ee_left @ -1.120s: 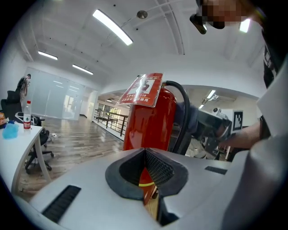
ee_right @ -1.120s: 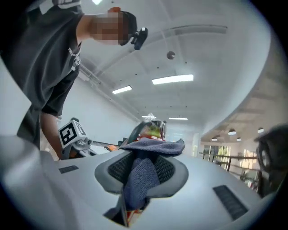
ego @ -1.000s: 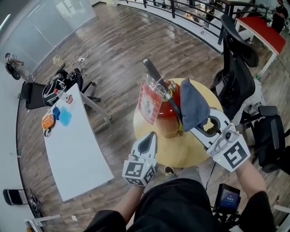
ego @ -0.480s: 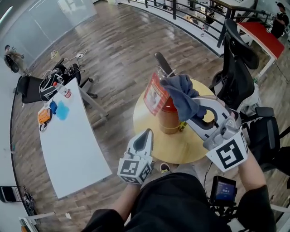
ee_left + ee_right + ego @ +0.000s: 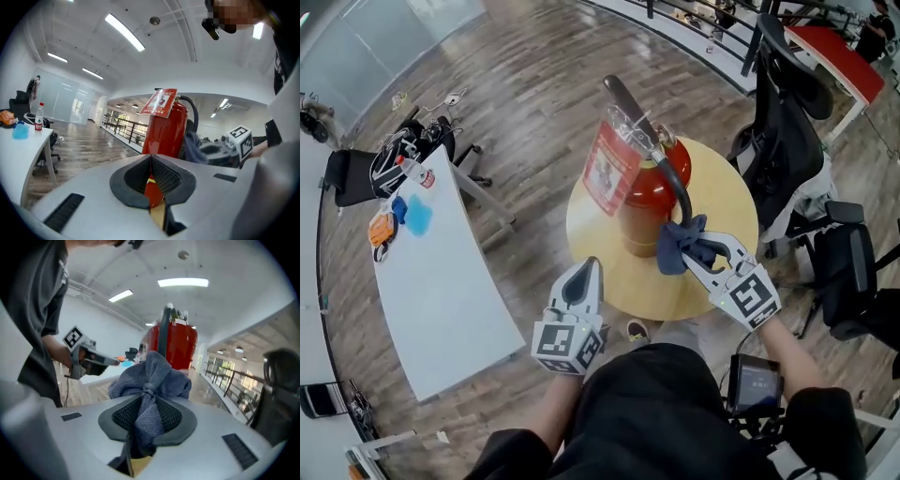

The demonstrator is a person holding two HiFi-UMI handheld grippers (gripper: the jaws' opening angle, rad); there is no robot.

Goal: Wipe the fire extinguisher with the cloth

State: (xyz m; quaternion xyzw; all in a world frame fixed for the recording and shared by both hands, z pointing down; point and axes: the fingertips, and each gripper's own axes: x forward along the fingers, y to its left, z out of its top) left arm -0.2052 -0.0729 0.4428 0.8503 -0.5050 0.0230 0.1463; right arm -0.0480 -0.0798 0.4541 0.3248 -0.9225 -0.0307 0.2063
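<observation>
Both jaws of the right gripper (image 5: 701,249) clamp the cloth (image 5: 674,253), seemingly touching the fire extinguisher (image 5: 639,204) at four o'clock. Left gripper (image 5: 583,278) hovers closed, empty.

The left tool (image 5: 584,274) points forward, low at the left, its jaws together with nothing between them. The right tool (image 5: 701,251) angles forward-left, jaws clamped on the cloth (image 5: 678,248). Both forearms are extended.
</observation>
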